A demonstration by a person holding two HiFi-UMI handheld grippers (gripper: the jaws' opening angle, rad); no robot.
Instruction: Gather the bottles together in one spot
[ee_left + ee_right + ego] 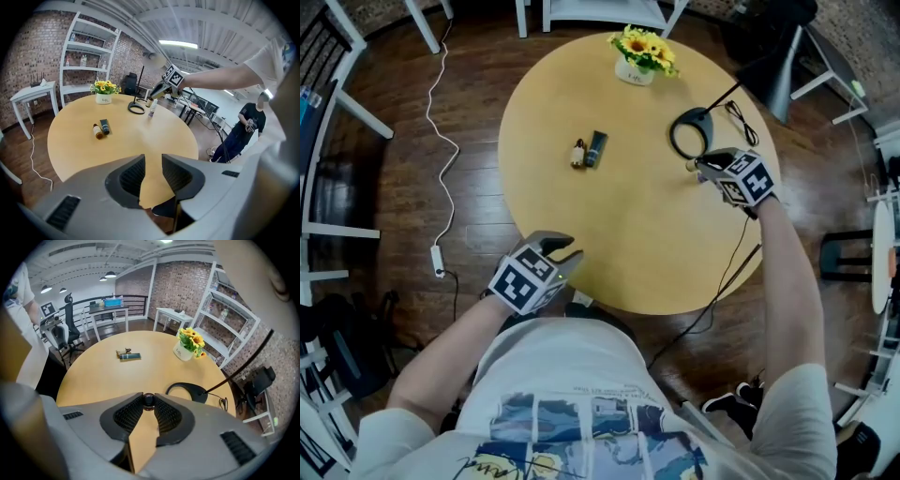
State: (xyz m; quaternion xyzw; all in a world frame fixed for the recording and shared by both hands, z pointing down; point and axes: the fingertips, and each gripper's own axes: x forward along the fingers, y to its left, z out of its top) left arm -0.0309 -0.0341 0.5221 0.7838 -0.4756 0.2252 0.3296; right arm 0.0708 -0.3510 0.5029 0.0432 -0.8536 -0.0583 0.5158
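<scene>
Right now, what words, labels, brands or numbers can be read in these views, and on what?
No text is readable.
White flower pot: dark print, too small.
Brown bottle and dark bottle: labels too small.
Small clear bottle: any label too small to tell.
Shirt: print and script, blurred.

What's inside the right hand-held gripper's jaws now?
The right hand-held gripper pinches a small bottle by its dark cap. In its own view the jaws cover the body; the left gripper view shows it hanging.

Bright, even light from ceiling lamps (177, 44); both gripper views bulge and darken at edges
</scene>
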